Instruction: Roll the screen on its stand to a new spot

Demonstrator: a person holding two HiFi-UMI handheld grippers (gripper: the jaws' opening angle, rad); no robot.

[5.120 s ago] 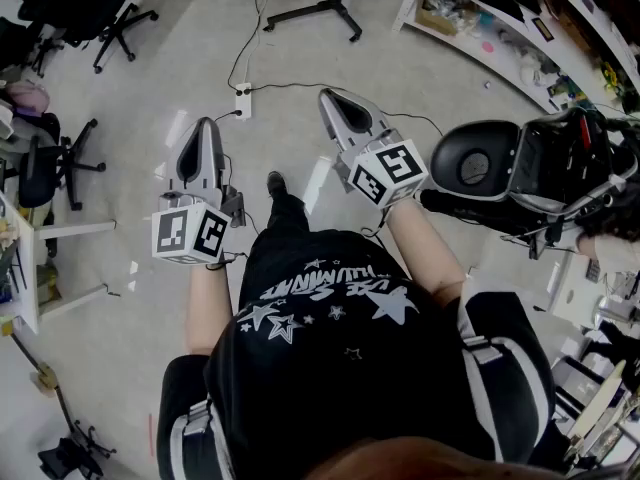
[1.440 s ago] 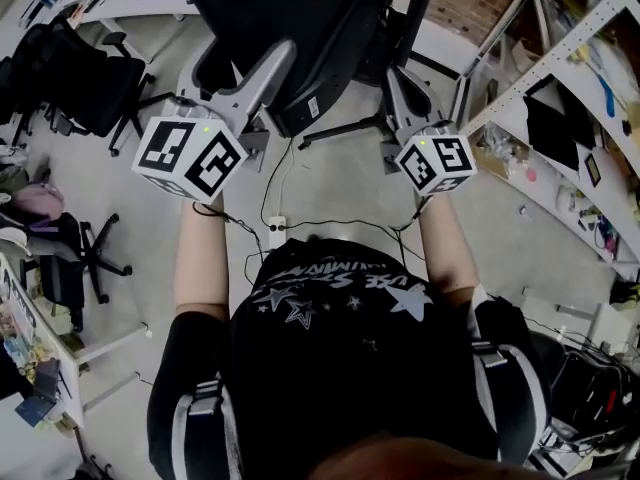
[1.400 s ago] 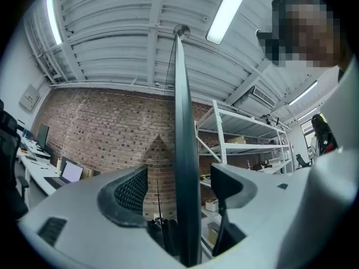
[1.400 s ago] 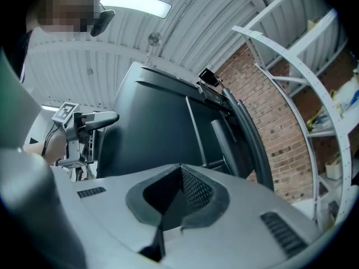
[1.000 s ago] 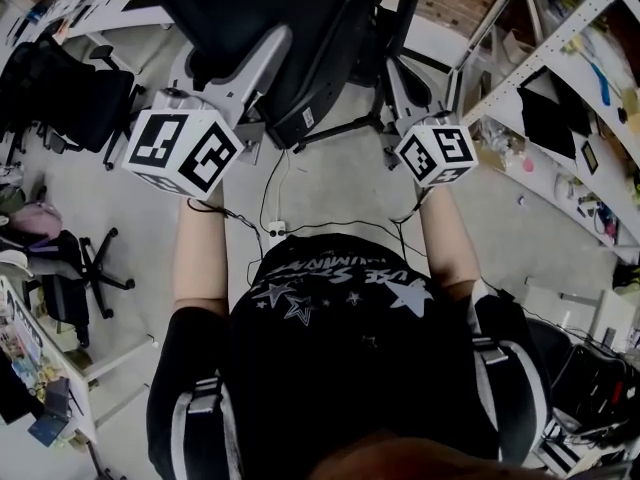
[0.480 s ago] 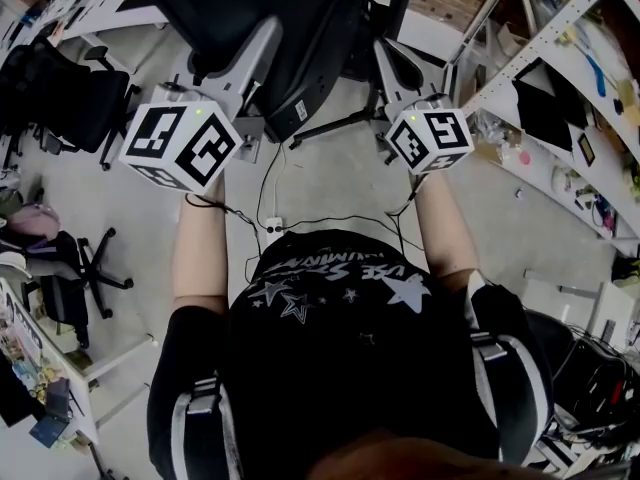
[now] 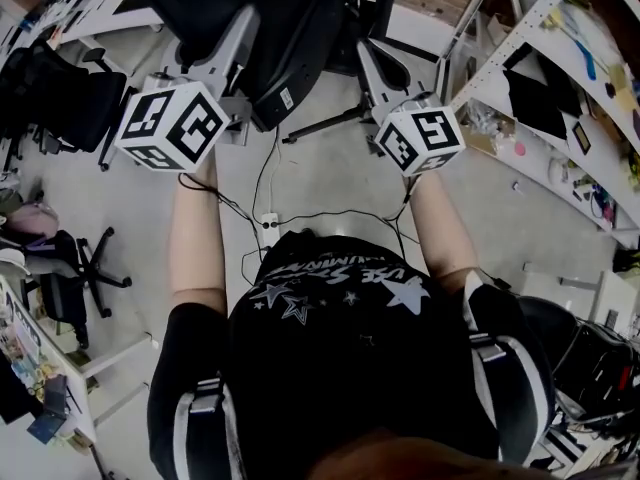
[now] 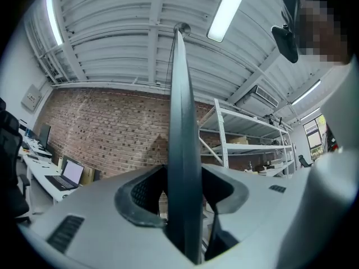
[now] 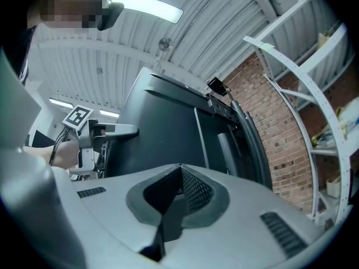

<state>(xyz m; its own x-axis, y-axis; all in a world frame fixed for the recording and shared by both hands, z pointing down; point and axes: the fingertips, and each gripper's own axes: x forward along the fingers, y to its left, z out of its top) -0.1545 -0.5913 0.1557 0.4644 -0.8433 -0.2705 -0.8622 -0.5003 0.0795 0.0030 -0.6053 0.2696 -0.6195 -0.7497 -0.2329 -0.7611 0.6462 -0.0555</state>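
Observation:
The large black screen (image 7: 260,8) stands on its wheeled stand (image 7: 320,123) at the top of the head view. My left gripper (image 7: 240,23) is at its left edge. In the left gripper view the thin panel (image 8: 182,122) runs edge-on between the jaws of that gripper (image 8: 182,175), which have just been closing and now press on it. My right gripper (image 7: 365,53) is behind the screen's right side, with its pads meeting and nothing between them (image 9: 180,170). Ahead of it are the screen's dark back (image 9: 168,122) and the left gripper (image 9: 126,130) on the far edge.
A white shelf rack (image 7: 520,58) with clutter stands to the right. Black office chairs (image 7: 60,78) stand at the left. A power strip (image 7: 268,225) with trailing cables lies on the floor just in front of the person. A brick wall (image 8: 101,128) is behind the screen.
Five seconds ago both grippers hung over the floor, away from the screen. In the last second the right gripper has moved up the picture toward the screen's back; the left has stayed at the edge.

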